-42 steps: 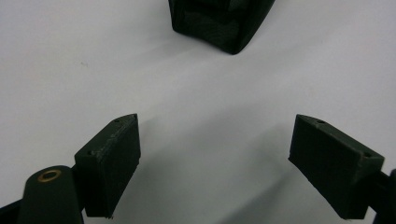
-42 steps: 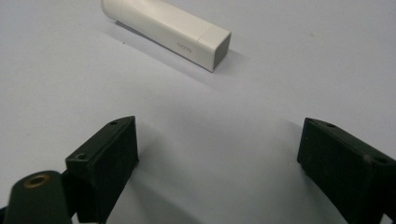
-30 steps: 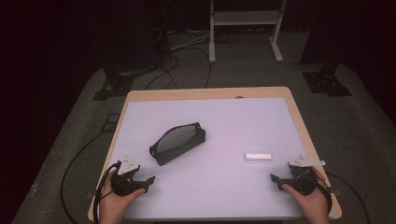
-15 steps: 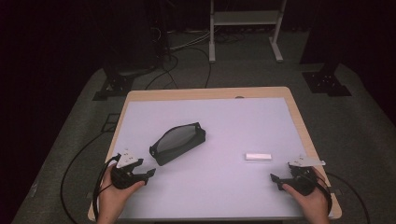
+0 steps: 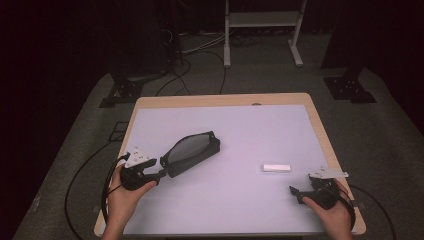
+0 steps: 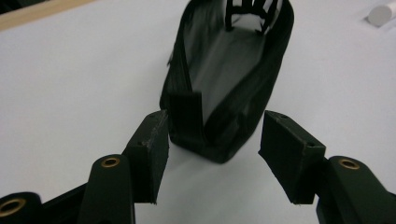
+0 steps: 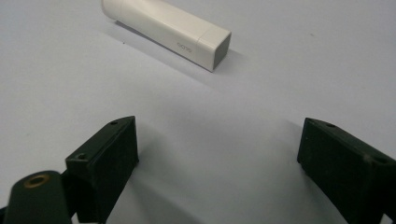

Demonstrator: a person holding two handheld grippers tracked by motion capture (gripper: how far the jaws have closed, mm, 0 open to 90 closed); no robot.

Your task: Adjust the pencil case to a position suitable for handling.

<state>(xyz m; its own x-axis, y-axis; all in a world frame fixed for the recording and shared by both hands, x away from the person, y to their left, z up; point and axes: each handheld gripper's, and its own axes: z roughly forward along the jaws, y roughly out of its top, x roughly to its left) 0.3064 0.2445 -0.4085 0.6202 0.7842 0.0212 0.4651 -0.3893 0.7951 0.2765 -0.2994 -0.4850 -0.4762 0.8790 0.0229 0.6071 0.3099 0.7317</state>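
The black pouch (image 5: 191, 151) lay on the left half of the counter (image 5: 250, 130), its mouth open and its near end turned toward the left tool (image 5: 159, 172). Compared with one second before, this tool had gone forward from the near left corner up to that end of the pouch, while the pouch itself kept its place. In the left gripper view the jaws were spread, and the near end of the pouch (image 6: 219, 116) sat between them; the left jaw was just at the fabric, the right jaw was apart from it, so nothing was pinched yet. I judged that a grasp of the pouch end was being prepared, probably to hold it in place or lift it. The right tool (image 5: 296, 191) had not moved in that second: it rested near the right corner of the counter, its jaws also spread wide and empty. The small white stick (image 5: 276, 167), a flat rectangular case, lay just ahead of it (image 7: 168, 31), in the same place as before, well apart from the pouch.
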